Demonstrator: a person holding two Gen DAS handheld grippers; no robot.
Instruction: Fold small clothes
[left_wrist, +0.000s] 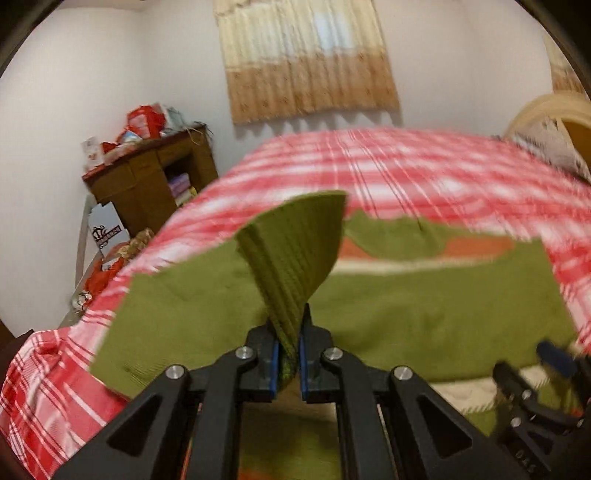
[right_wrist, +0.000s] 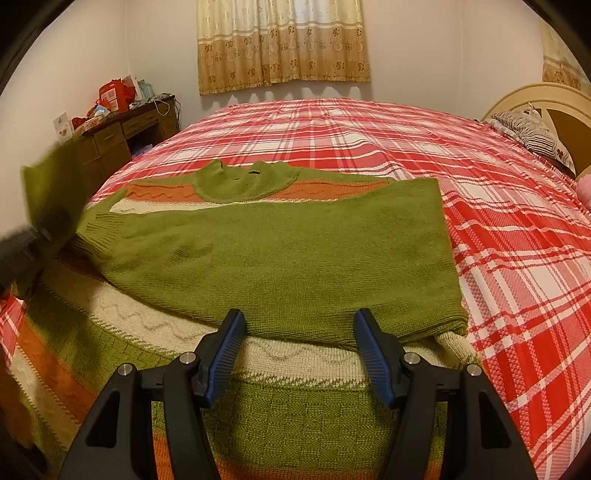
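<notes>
Item 1: green sweater (right_wrist: 280, 251) on our plaid bed (right_wrist: 517, 258); left gripper (left_wrist: 288, 354) clamps its cuff (left_wrist: 295, 251), right gripper (right_wrist: 299, 354) gapes, holding nothing.

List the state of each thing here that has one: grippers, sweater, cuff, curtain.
left gripper: shut on the sleeve cuff.
right gripper: open, empty, above the sweater.
sweater: on the bed, one sleeve folded flat across the body.
sleeve cuff: lifted, pinched between the blue pads.
curtain: drawn closed.
</notes>
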